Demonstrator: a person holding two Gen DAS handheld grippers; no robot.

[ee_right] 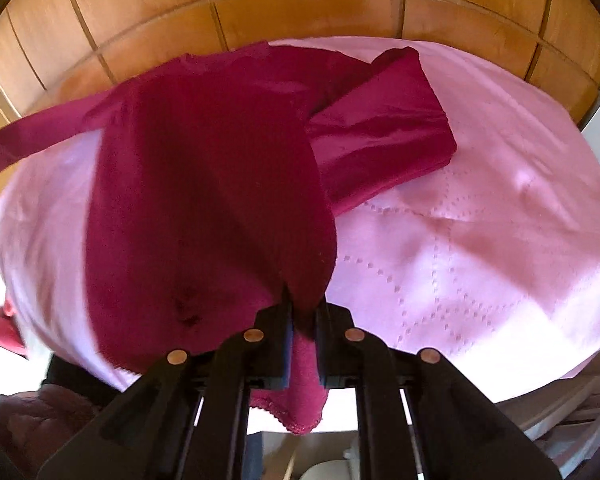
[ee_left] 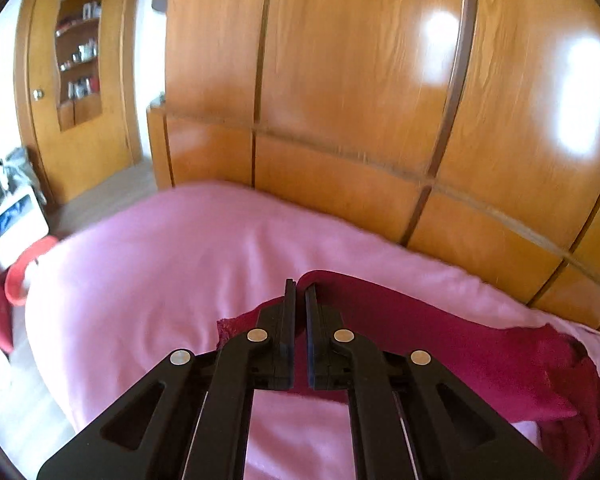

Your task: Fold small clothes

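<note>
A dark red long-sleeved top [ee_right: 204,184] lies on a pink bed cover [ee_right: 480,240]. My right gripper [ee_right: 302,300] is shut on the top's lower edge, and the lace-trimmed hem [ee_right: 300,420] hangs down between its fingers, lifted off the cover. One sleeve [ee_right: 380,120] lies folded across to the right. The other sleeve [ee_right: 40,136] is stretched out to the far left. In the left wrist view my left gripper [ee_left: 300,286] is shut on that red fabric [ee_left: 480,360], which runs off to the right over the pink cover [ee_left: 160,264].
A wooden wardrobe [ee_left: 360,80] stands right behind the bed and fills the back [ee_right: 300,12]. At far left are a wooden door with a shelf niche [ee_left: 80,60], a white unit [ee_left: 12,220] and a red plastic basket [ee_left: 20,276] on the floor.
</note>
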